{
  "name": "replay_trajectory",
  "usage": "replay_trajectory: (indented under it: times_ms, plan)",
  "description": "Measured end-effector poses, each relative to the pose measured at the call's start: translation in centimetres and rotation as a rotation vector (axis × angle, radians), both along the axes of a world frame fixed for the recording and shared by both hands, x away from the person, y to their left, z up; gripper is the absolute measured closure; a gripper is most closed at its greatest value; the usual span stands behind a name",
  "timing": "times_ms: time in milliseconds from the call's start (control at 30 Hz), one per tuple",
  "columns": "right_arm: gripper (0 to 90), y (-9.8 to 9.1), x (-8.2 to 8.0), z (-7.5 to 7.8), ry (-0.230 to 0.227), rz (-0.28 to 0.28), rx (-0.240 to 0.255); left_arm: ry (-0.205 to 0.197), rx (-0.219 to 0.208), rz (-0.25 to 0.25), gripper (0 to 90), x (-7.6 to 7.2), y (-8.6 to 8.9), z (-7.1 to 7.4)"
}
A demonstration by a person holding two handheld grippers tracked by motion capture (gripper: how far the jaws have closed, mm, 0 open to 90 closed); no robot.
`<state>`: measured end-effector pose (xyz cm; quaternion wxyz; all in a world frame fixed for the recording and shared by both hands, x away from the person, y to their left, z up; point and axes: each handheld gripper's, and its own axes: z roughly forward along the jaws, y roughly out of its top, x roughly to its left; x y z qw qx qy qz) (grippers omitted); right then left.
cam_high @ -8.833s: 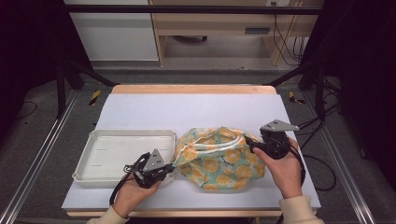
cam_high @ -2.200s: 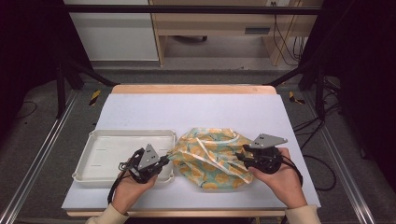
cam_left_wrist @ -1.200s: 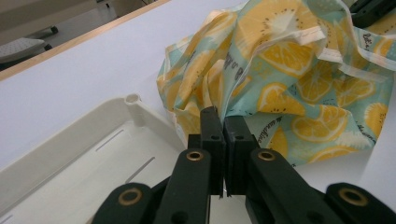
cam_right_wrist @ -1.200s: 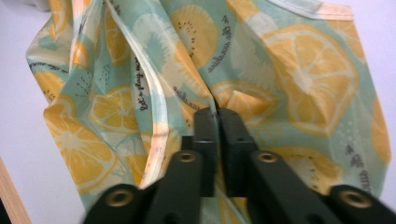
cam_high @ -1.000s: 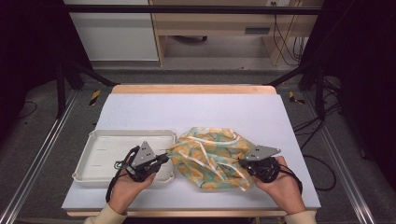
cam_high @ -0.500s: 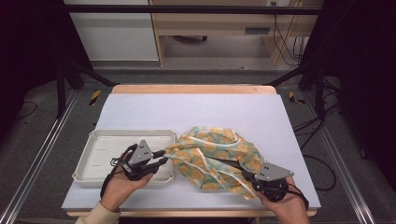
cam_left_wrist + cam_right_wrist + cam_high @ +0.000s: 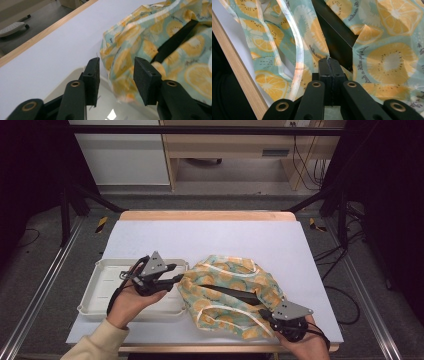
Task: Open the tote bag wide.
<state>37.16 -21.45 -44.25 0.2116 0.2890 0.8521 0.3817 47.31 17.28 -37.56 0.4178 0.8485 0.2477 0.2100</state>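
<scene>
A teal cloth (image 7: 227, 287) printed with orange citrus slices lies bunched on the white table, with pale trim and a black strap (image 7: 235, 292) across it. My left gripper (image 7: 176, 275) hovers over the tray's right end at the cloth's left edge. Its jaws have just been opening, and in the left gripper view the left gripper (image 7: 116, 67) has nothing between its pads, the cloth (image 7: 160, 52) lying just beyond. My right gripper (image 7: 267, 315) is near the table's front edge. In the right gripper view the right gripper (image 7: 329, 61) is shut on a fold of the cloth (image 7: 387, 57).
A shallow white tray (image 7: 100, 290) sits on the table to the left of the cloth. The table's wooden front edge (image 7: 239, 72) runs close beside the right gripper. Behind the table are a dark frame, cables and a cabinet.
The right gripper has drawn the cloth's near corner toward the front edge, stretching it. The left gripper has let go of the cloth's left edge, opened and lifted.
</scene>
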Motion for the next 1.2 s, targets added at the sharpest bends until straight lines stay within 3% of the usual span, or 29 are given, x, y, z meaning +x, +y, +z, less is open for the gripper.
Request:
replay_trajectory:
  times_ms: [200, 300, 400, 467, 600, 733, 800, 1033, 1133, 1200]
  plan:
    - [90.0, 0.1, -0.1, -0.3, 0.006, 0.010, 0.002, 0.038, 0.045, -0.077, 43.5, 2.3, -2.9, -0.2]
    - [90.0, 0.1, 0.0, -0.3, 0.005, 0.013, 0.004, 0.080, 0.107, -0.122, 37.7, 3.7, -4.3, -0.9]
    - [90.0, 0.1, 0.1, -0.2, 0.006, 0.017, 0.007, 0.113, 0.127, -0.145, 35.8, 4.5, -5.2, -1.5]
    - [90.0, 0.1, 0.1, -0.1, 0.006, 0.026, 0.010, 0.128, 0.139, -0.168, 41.6, 4.7, -5.6, -1.8]
    - [90.0, 0.4, -0.2, 0.1, 0.011, 0.039, 0.004, 0.116, 0.232, -0.163, 65.9, 4.6, -6.3, -1.8]
    - [90.0, 0.7, -0.7, 0.1, 0.019, 0.065, -0.016, 0.123, 0.245, -0.142, 88.6, 4.9, -6.6, -1.6]
    - [90.0, 0.9, -0.9, 0.0, 0.029, 0.074, -0.036, 0.113, 0.240, -0.118, 90.0, 5.1, -6.7, -1.3]
    - [90.0, 1.2, -1.1, -0.6, 0.060, 0.094, -0.087, 0.027, 0.132, -0.018, 90.0, 6.2, -6.4, 0.7]
    - [90.0, 1.4, -1.2, -1.0, 0.071, 0.101, -0.098, 0.035, 0.090, -0.011, 90.0, 6.3, -6.3, 1.1]
    - [90.0, 1.4, -1.2, -0.9, 0.069, 0.101, -0.088, 0.039, 0.089, -0.024, 90.0, 6.1, -6.3, 1.2]
